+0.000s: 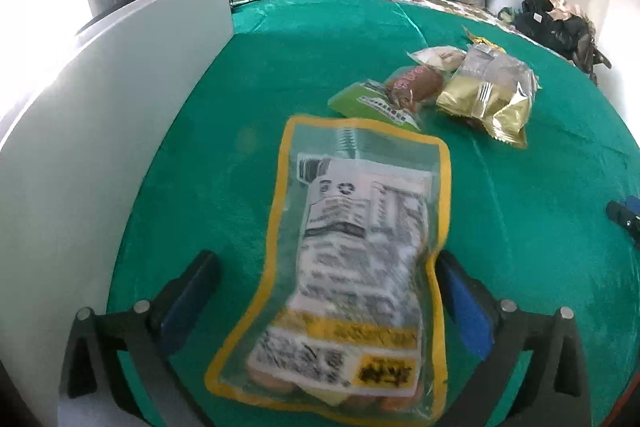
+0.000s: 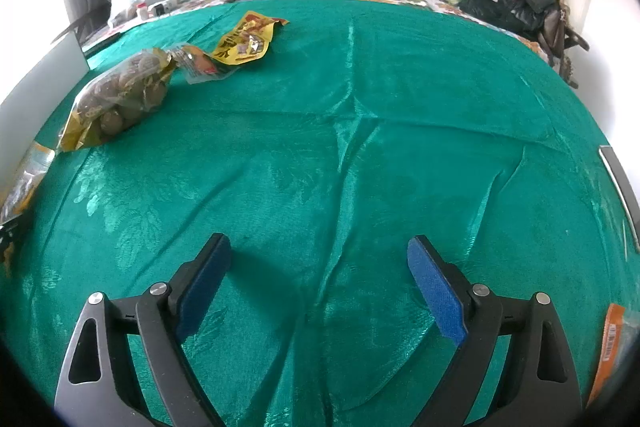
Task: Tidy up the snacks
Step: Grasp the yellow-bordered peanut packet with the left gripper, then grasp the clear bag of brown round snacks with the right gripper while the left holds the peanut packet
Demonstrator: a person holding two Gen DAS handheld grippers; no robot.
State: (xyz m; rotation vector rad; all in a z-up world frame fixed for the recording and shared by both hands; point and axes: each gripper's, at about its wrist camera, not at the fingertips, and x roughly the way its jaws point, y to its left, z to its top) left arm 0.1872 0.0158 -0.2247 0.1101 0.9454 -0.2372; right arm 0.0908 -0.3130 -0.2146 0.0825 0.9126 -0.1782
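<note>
Lying between the spread jaws of the left tool (image 1: 324, 291), a yellow-bordered snack packet (image 1: 352, 267) rests flat on the green bedspread (image 1: 280, 75), label side up. Neither blue pad appears to press on it, so I judge it either just set down or about to be taken. The right tool (image 2: 320, 279) also stands wide apart with nothing but bare bedspread between its jaws.

Beyond the packet sits a small cluster: a green packet (image 1: 368, 103), a brown wrapped snack (image 1: 416, 85), a pale wrapped snack (image 1: 438, 58) and a gold bag (image 1: 492, 95). A white board (image 1: 120, 99) stands at the left edge of the bed.

The sorting step seems under way, with the long packet kept apart from the cluster. Next, the left tool would need either to back clear without dragging the packet, or to close across its narrow waist.
</note>
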